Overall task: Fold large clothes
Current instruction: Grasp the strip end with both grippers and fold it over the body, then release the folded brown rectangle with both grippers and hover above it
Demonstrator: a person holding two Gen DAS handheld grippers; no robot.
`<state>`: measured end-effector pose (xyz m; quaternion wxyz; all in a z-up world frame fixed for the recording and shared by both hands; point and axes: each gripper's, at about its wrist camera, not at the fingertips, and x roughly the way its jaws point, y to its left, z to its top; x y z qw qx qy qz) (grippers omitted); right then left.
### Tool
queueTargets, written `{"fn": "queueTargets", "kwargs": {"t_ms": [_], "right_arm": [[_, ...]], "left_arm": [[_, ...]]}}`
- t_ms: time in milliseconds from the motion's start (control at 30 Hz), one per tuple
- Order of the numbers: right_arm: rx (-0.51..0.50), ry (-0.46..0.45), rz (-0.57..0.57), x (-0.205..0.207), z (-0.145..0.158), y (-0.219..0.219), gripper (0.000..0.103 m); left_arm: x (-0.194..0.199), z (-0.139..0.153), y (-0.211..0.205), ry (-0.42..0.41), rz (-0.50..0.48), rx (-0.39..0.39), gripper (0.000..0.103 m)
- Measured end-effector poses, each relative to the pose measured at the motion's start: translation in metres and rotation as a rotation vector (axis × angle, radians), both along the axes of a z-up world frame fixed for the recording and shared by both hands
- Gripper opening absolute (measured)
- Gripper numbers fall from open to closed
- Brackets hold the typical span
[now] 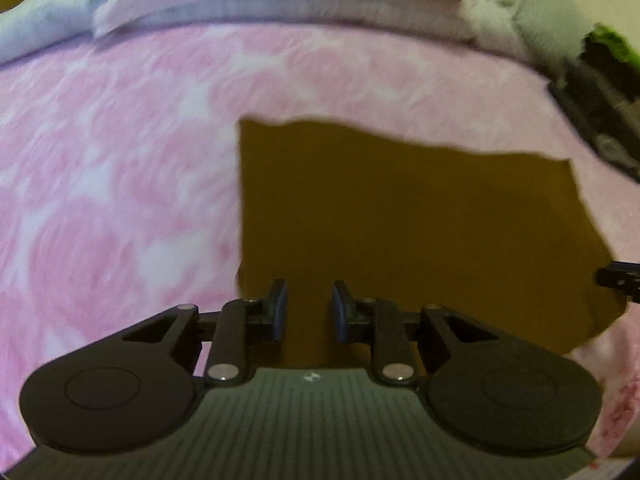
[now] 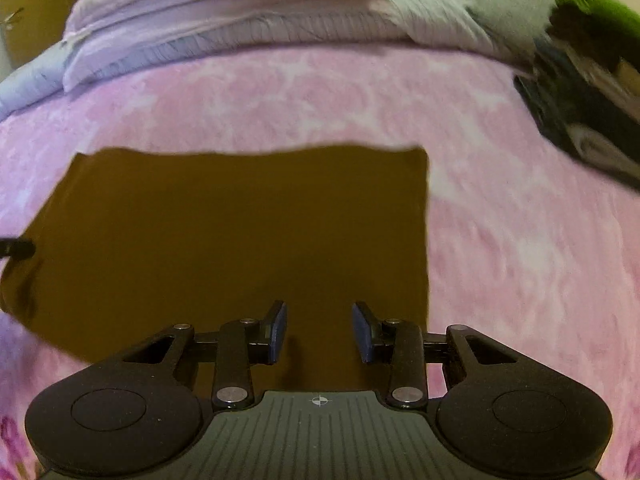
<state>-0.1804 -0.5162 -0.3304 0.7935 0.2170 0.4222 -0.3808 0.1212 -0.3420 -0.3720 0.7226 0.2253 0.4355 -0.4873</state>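
A brown garment lies flat as a folded rectangle on the pink patterned bedspread. My left gripper hovers over the garment's near left part, its blue pads apart with nothing between them. In the right wrist view the same brown garment fills the middle. My right gripper stands open above its near right part, also holding nothing. A dark piece of the other gripper pokes in at the garment's edge in each view.
Folded lilac bedding and a pale grey-blue cloth are piled along the far side of the bedspread. At the far right lie dark objects with something green behind them.
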Motion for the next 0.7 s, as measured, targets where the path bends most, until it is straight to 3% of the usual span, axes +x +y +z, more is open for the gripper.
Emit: {"fn": "queueTargets", "kwargs": {"t_ms": [100,167,233,300,400,567,700], "right_arm": [[0.047,0.057,-0.003,-0.006,-0.028,-0.004,0.033],[0.051,0.033,0.002,-0.007,-0.030,-0.008,0.033],[0.081,0.038,-0.012,-0.003,-0.020,-0.012,0.034],[0.086,0.028,-0.017,-0.003,-0.004,-0.009,0.051],[0.079,0.003,-0.022,-0.005,0.023,0.006,0.064],[0.126,-0.051,-0.002,-0.012,0.057,0.039,0.068],[0.150,-0.031,0.009,-0.025,0.067,0.068,0.068]], "left_arm": [[-0.002,-0.018,0.000,-0.008,0.031,0.067,0.020],[-0.008,-0.012,-0.006,-0.046,0.038,0.090,0.019],[-0.015,0.003,-0.011,-0.068,0.055,0.106,0.019],[-0.028,0.021,-0.009,-0.076,0.066,0.110,0.023],[-0.049,0.047,-0.002,-0.069,0.078,0.122,0.033],[-0.089,0.077,0.020,-0.065,0.078,0.168,0.045],[-0.115,0.088,0.041,-0.040,0.080,0.200,0.049]]}}
